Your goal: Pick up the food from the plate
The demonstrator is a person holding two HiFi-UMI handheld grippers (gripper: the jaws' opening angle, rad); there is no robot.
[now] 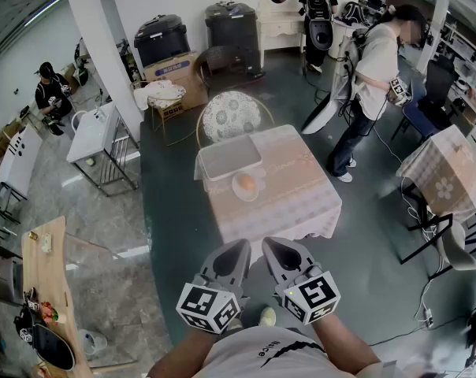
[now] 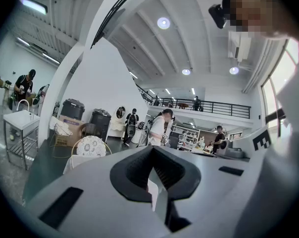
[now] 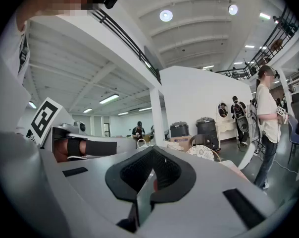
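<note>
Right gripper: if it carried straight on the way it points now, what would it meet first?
Probably the clothed table, near its front edge: the right gripper, jaws together, points at it. Height is unclear, so it might pass above.

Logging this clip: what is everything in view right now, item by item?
table: one, pale checked cloth, centre
tray: one, pale grey, table's far left
plate: one, white, on the table by the tray
food: one, orange, on the plate
chair: one, patterned round back, behind the table
bins: two, black, far wall
person in white top: one, standing right of the table
left gripper: grey, shut, empty, near table edge
right gripper: grey, shut, empty, beside it
</note>
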